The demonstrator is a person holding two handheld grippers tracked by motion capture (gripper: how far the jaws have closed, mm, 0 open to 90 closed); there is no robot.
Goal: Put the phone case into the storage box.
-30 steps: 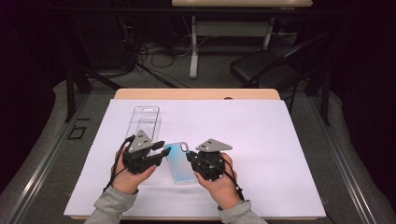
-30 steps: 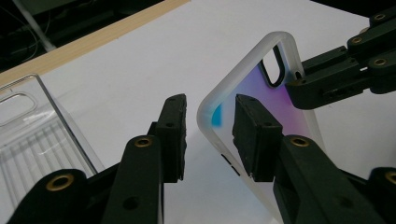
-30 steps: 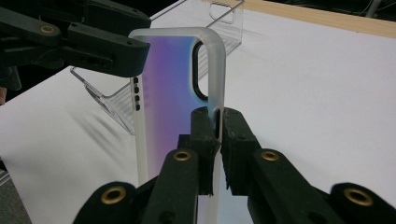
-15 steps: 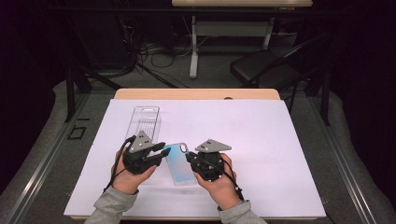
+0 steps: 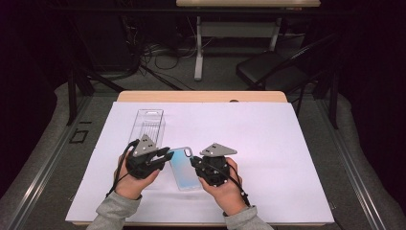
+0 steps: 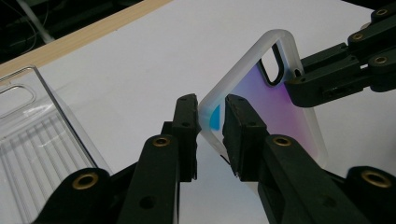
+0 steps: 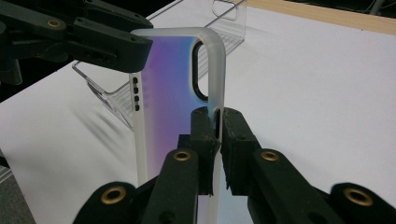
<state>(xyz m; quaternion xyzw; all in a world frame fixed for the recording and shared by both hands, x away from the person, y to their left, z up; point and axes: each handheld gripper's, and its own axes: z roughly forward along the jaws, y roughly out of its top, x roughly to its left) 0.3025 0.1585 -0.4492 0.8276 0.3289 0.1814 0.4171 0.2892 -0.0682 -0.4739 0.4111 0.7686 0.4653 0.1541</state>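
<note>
A translucent phone case (image 5: 184, 168) with a blue-to-purple tint is held between both grippers, just above the white sheet. My left gripper (image 5: 168, 154) is shut on its left rim. In the left gripper view the jaws (image 6: 211, 122) pinch the frosted edge of the case (image 6: 275, 102). My right gripper (image 5: 194, 162) is shut on the opposite rim. In the right gripper view it (image 7: 218, 126) clamps the edge just below the camera cutout of the case (image 7: 168, 93). The case stands tilted, its camera end away from me.
A clear plastic packaging tray (image 5: 148, 125) lies on the white sheet (image 5: 268, 143) just beyond my left hand, and shows ribbed in the left gripper view (image 6: 37, 135). The wooden table edge (image 5: 201, 96) runs along the far side. A dark chair (image 5: 273, 72) stands on the floor behind.
</note>
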